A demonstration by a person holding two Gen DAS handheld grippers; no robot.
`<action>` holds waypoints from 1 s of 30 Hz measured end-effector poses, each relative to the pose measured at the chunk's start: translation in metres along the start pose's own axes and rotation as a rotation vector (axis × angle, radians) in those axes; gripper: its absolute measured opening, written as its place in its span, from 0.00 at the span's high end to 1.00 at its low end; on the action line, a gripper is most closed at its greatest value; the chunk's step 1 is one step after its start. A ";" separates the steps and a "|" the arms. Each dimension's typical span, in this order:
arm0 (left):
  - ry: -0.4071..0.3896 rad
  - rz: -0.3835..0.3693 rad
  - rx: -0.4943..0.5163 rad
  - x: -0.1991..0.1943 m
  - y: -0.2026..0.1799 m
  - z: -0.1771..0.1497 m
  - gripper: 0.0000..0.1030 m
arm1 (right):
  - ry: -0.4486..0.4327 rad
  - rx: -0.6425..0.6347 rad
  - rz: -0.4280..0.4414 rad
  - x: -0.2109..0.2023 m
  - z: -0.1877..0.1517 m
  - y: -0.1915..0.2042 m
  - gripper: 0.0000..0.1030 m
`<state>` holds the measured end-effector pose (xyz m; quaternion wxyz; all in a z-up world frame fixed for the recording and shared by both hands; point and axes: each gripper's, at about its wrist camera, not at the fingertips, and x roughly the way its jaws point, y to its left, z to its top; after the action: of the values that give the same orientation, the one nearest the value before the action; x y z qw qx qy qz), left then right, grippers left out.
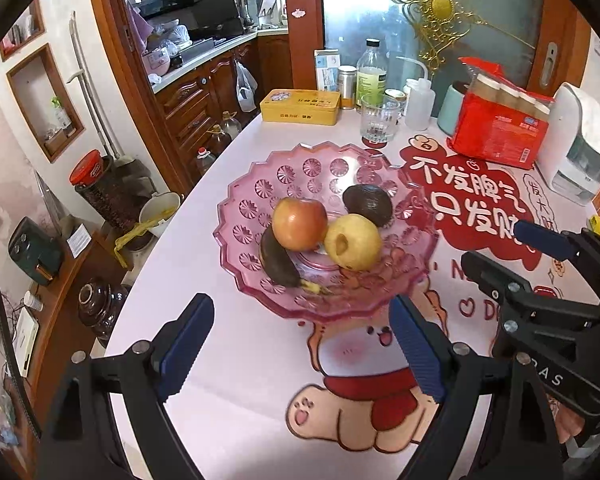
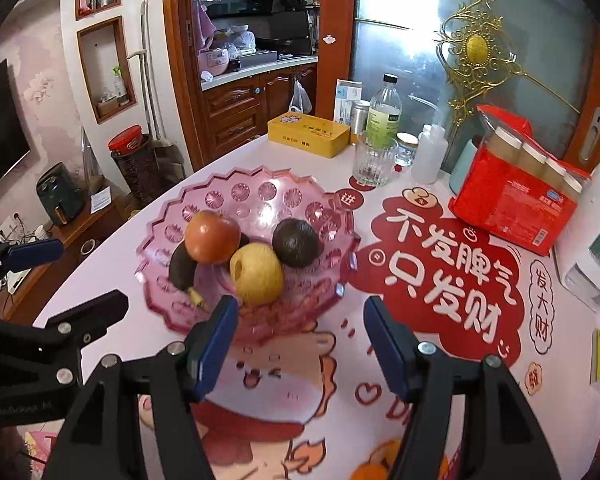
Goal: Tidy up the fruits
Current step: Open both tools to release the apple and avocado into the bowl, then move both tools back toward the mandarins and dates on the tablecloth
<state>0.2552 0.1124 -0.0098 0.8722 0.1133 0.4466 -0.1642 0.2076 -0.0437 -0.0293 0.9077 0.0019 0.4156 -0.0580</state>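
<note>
Both tongs, left point(image 1: 302, 354) and right point(image 2: 300, 338), stand spread and empty at the near tabletop point(image 1: 239, 400). Beyond, the pink bowl point(image 1: 255, 184) holds red apple point(image 1: 299, 223), yellow apple point(image 1: 352, 242), blackened banana point(image 1: 277, 262) and avocado point(image 1: 368, 204) (apparently all gathered). Any adjustment should approach from above, gently.

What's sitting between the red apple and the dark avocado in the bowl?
The yellow apple sits in the gap between the red apple and the avocado, a bit nearer the camera; the right wrist view shows it best.
</note>
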 end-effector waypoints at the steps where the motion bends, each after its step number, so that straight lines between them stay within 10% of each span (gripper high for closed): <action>1: -0.003 0.002 -0.001 -0.005 -0.004 -0.002 0.14 | 0.002 0.001 0.003 -0.004 -0.002 -0.002 0.36; 30: -0.066 -0.034 0.080 -0.091 -0.202 -0.054 0.12 | -0.028 0.067 -0.042 -0.141 -0.105 -0.162 0.36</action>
<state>0.0864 -0.0379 0.0232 0.8785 0.1348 0.4123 -0.2003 0.0199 -0.1846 0.0157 0.9115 0.0230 0.4004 -0.0909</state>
